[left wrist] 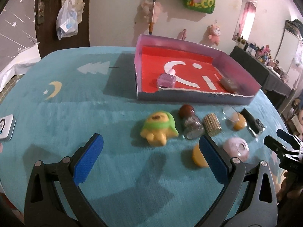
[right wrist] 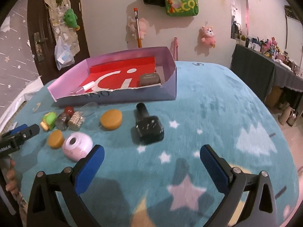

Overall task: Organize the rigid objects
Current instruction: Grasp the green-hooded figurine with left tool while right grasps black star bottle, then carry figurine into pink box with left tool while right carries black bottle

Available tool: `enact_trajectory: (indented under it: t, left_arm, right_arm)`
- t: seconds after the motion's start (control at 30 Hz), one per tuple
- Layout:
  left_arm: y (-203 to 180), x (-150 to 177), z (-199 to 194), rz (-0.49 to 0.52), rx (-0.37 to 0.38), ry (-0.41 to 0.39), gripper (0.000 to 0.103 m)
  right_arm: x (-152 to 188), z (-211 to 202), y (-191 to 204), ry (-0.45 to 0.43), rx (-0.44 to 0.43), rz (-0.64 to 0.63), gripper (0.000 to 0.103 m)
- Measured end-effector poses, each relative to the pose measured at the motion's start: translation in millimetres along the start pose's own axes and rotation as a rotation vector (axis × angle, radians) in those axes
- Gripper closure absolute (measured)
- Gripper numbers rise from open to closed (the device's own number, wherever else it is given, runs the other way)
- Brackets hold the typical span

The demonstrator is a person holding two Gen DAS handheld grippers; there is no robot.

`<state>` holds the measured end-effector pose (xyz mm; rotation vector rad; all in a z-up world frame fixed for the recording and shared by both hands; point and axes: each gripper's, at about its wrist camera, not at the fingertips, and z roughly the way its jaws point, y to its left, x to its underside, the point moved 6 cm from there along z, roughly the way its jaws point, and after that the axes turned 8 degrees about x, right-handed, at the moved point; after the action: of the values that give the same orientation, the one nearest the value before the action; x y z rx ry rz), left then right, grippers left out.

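Observation:
A shallow pink-walled box (left wrist: 242,70) (right wrist: 171,70) with a red floor stands on the teal blanket; a purple bottle (left wrist: 167,79) and a grey case (left wrist: 229,84) (right wrist: 149,79) lie inside. In front of it lie a yellow-green toy (left wrist: 158,127) (right wrist: 48,120), a glass jar with a brown lid (left wrist: 191,124), a gold mesh roll (left wrist: 212,125) (right wrist: 75,122), two orange discs (left wrist: 198,156) (right wrist: 111,121), a pink round case (left wrist: 236,147) (right wrist: 77,145) and a black plug adapter (right wrist: 148,126) (left wrist: 252,122). My left gripper (left wrist: 151,145) is open, just short of the toy. My right gripper (right wrist: 151,156) is open, just short of the adapter.
The blanket (left wrist: 56,123) covers a rounded surface that drops off at left and right. A white device (left wrist: 6,128) lies at the left edge. Plush toys and bags hang on the wall behind. A dark cluttered table (right wrist: 265,66) stands at the right. A hand (right wrist: 11,177) holds the left gripper.

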<state>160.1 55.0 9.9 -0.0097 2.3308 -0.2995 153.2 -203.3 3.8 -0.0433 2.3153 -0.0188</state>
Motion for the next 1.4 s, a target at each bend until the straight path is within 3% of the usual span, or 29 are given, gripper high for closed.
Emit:
enact_trajectory:
  t: [0.13,0.43,0.6,0.67,0.7,0.73,0.8,1.4]
  left_arm:
    - [2.2,-12.4,8.7,0.017,-0.019,0.016,0.001]
    - [3.4,-17.7,30.4,0.056,-0.014,0.096,0.02]
    - [4.3,-13.3,41.7,0.067,-0.009,0.134,0.032]
    - [1.7,-10.6,46.4,0.063,0.024,0.154,0.049]
    - [0.4,-10.3,46.8,0.068,0.02,0.149,0.051]
    - [-1.0,-10.4,46.4,0.076,0.018,0.142,0.061]
    - [-2.9,-10.8,45.4,0.079,0.026,0.141,0.061]
    - [-19.8,-26.3,21.5,0.11,0.077,0.085,0.061]
  right_arm:
    - [-12.4,14.3,2.1,0.054,-0.037,-0.018,0.005]
    - [-20.2,45.1,2.2,0.137,-0.047,-0.037,0.019]
    - [-19.0,50.8,9.6,0.155,-0.085,-0.064,0.022]
    - [-20.1,52.2,11.5,0.151,-0.083,-0.079,0.027]
    - [-21.2,52.9,13.1,0.148,-0.084,-0.088,0.036]
    - [-21.7,52.9,14.4,0.144,-0.087,-0.096,0.048]
    - [-21.2,52.0,16.2,0.139,-0.083,-0.118,0.063]
    - [-29.8,32.1,10.9,0.083,-0.13,-0.082,0.064]
